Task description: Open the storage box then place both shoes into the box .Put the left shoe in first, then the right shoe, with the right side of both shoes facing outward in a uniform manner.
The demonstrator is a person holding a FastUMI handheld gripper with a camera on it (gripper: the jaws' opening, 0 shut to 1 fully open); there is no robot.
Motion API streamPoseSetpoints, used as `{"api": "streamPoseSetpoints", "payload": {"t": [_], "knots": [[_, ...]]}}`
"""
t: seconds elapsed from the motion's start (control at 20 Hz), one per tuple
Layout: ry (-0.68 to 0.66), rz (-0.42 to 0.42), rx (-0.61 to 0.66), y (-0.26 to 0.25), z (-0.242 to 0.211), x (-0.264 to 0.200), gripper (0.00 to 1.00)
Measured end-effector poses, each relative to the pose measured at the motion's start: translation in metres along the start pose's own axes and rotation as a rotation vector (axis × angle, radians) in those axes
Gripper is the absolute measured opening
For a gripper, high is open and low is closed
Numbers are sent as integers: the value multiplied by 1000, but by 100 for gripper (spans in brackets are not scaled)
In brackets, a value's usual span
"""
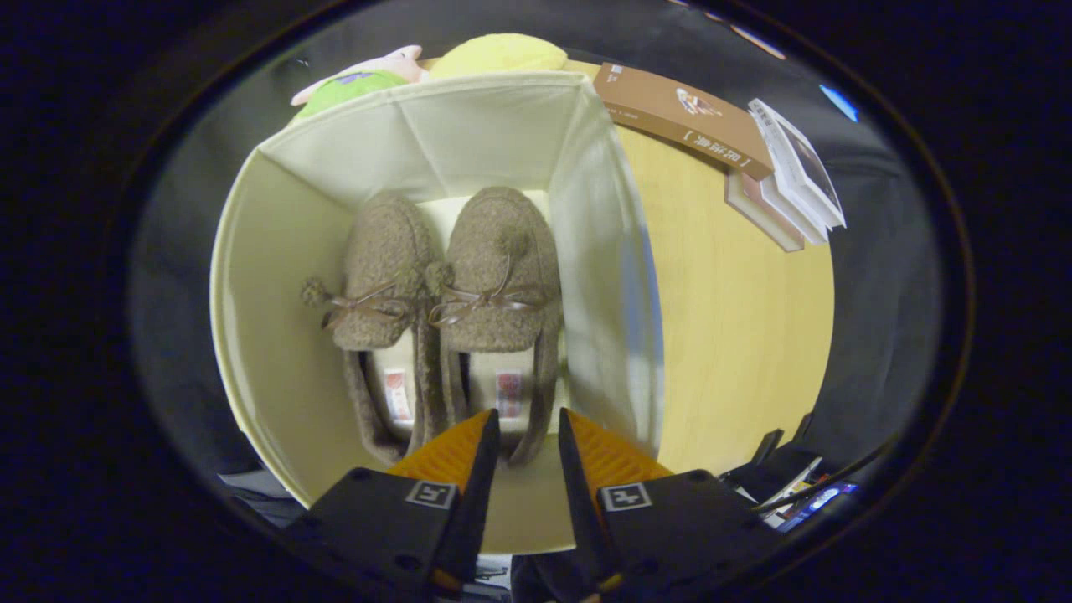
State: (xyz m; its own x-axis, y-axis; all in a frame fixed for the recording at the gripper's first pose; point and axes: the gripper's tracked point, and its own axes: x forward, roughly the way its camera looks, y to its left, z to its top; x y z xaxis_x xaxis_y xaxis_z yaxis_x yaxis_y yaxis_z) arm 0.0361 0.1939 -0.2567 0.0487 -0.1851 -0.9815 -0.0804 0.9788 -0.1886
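Note:
I look down into an open cream fabric storage box (251,276) standing on a wooden table. Two brown fuzzy slippers with bows and pompoms lie side by side on its floor, toes pointing away from me. One slipper (381,276) lies nearer the left wall and the other (502,268) beside the right wall; they touch along their inner sides. My gripper (528,414) hangs above the near rim, its fingers a little apart, over the heel of the right-hand slipper. The fingers do not appear to press on that heel.
The light wooden table (737,335) stretches to the right of the box. A brown book (687,113) and stacked white books (796,176) lie at its far right. Plush toys, green (360,79) and yellow (498,54), sit behind the box. Dark devices with cables (796,494) lie near right.

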Motion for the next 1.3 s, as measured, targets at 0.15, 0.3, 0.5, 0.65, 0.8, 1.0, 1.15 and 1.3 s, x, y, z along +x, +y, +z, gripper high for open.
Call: {"api": "streamPoseSetpoints", "payload": {"t": [0.15,0.3,0.5,0.65,0.8,1.0,1.15,1.3], "knots": [[-57,87,54,-2,-11,-30,67],[-148,154,132,-21,-20,-65,91],[-323,133,202,-88,-19,-96,91],[-471,90,250,-141,-6,-107,91],[-658,59,281,-187,15,-120,91],[-939,-1,310,-243,39,-144,90],[-1121,28,350,-266,49,-162,90],[-1239,32,345,-284,45,-174,90]]}}
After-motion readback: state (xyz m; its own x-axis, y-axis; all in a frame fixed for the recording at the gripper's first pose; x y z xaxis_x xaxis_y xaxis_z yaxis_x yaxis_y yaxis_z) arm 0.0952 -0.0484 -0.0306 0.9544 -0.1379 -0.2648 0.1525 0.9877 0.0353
